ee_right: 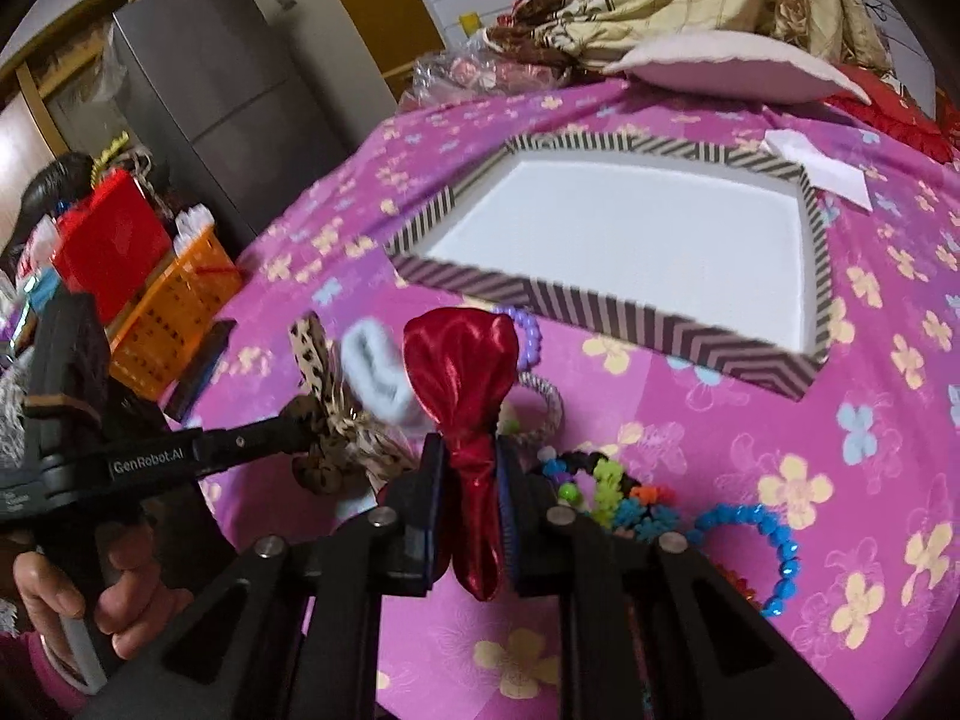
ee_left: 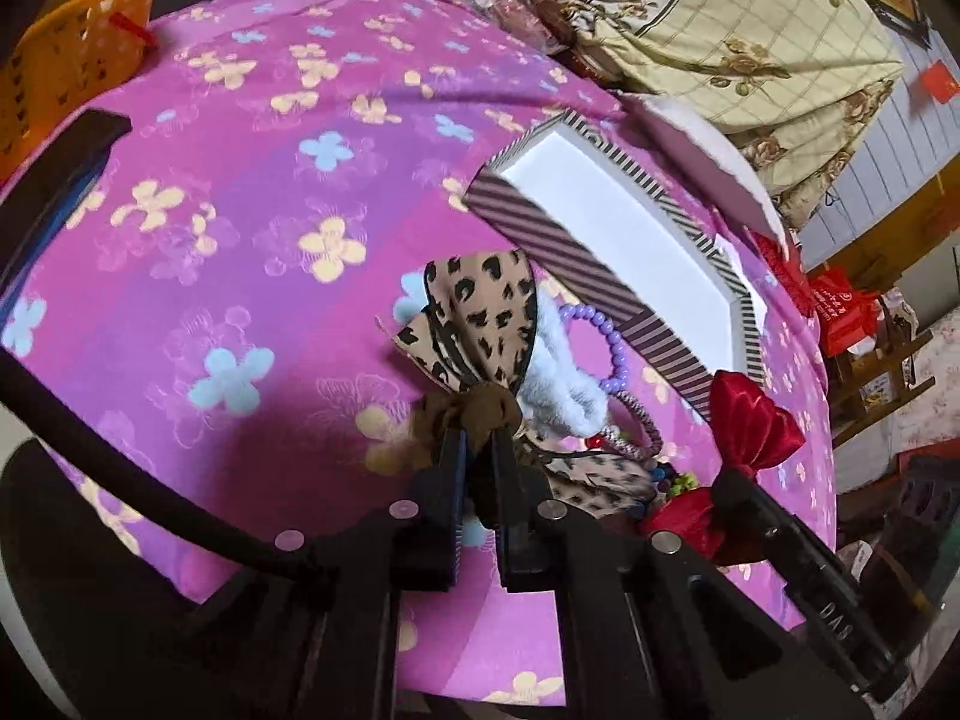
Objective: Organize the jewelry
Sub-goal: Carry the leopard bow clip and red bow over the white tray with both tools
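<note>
Jewelry and hair pieces are lying in a loose cluster on the bench, on its pink flowered cloth (ee_right: 720, 420), just beside the near wall of the one striped box (ee_right: 606, 306), whose white inside is showing bare. The left gripper (ee_left: 477, 438) is clamping its fingers (ee_left: 449, 450) nearly together on the knot of a leopard-print bow (ee_left: 480, 318), one wing of the bow standing up above the tips. The right gripper (ee_right: 468, 468) is squeezing its fingers (ee_right: 431, 462) on the pinched middle of a red satin bow (ee_right: 462, 360), with one lobe puffing above the tips and the other hanging below. That makes two bows, one in each gripper. Between them one white fluffy scrunchie (ee_left: 570, 384) is sitting, touching a purple bead bracelet (ee_left: 612, 348) that is lying against the box wall. Nearer the front edge are one pale braided hair tie (ee_right: 549, 402), a knot of bright multicolour beads (ee_right: 618, 498) too tangled to count, and one blue bead bracelet (ee_right: 774, 546). A hand (ee_right: 66, 600) is wrapping around the left gripper's handle. Beyond the left edge one orange basket (ee_right: 174, 306) is standing.
</note>
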`<state>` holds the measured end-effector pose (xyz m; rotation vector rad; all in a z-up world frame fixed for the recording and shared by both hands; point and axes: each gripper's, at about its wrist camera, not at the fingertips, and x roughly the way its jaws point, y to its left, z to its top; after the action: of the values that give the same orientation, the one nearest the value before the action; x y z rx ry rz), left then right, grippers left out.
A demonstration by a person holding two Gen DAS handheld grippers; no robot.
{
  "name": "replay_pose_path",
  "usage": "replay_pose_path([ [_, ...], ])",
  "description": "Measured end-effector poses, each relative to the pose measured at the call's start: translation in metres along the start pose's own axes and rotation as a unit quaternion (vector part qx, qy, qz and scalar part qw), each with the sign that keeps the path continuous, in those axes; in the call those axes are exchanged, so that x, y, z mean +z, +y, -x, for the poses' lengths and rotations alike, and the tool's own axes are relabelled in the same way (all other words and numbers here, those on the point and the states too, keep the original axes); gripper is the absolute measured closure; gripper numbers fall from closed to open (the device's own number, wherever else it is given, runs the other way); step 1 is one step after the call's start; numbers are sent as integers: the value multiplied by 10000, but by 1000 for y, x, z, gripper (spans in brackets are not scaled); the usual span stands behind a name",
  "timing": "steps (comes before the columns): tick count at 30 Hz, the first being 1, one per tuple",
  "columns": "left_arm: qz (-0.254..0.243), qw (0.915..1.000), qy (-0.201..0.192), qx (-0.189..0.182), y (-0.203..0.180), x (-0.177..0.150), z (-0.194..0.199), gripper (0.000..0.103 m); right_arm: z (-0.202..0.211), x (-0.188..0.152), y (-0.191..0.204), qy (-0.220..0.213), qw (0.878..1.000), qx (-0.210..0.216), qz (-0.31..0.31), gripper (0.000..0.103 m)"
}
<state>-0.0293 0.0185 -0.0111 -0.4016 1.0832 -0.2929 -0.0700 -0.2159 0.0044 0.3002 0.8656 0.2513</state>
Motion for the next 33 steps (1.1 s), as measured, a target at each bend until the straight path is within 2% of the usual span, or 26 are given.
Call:
replay_pose_path([
  [8,-102,9997,-153,-184,-7,5,22,90,14,15,4,-153,9998,28,92,87],
  [9,-133,9995,-182,-215,-9,6,25,93,15,16,5,-171,9998,16,97,87],
  [12,-289,9985,-366,-276,-18,13,39,93,18,26,2,-218,9997,-26,81,87],
  [14,-335,9983,-420,-237,-20,17,42,93,18,28,2,-235,9997,-31,96,87],
  [19,-93,9993,-343,-70,-6,15,36,93,16,24,4,-144,9998,83,68,87],
  [20,-62,9994,-333,-34,-3,12,35,89,14,23,4,-118,9999,90,66,87],
  [22,-107,9996,-242,124,0,6,29,70,11,21,3,-65,9999,119,35,87],
  [23,-115,9996,-203,156,0,4,26,57,8,20,2,-27,9999,145,2,87],
  [24,-99,9997,-145,171,1,1,21,51,6,19,2,2,9999,161,-9,87],
  [27,-90,9995,-46,310,1,-4,3,46,2,16,5,75,9998,193,6,87],
  [31,-96,9982,196,562,-4,-9,-28,46,-1,11,7,133,9997,216,27,87],
  [33,-208,9977,153,628,-8,-12,-36,46,0,11,6,139,9997,202,10,87],
])
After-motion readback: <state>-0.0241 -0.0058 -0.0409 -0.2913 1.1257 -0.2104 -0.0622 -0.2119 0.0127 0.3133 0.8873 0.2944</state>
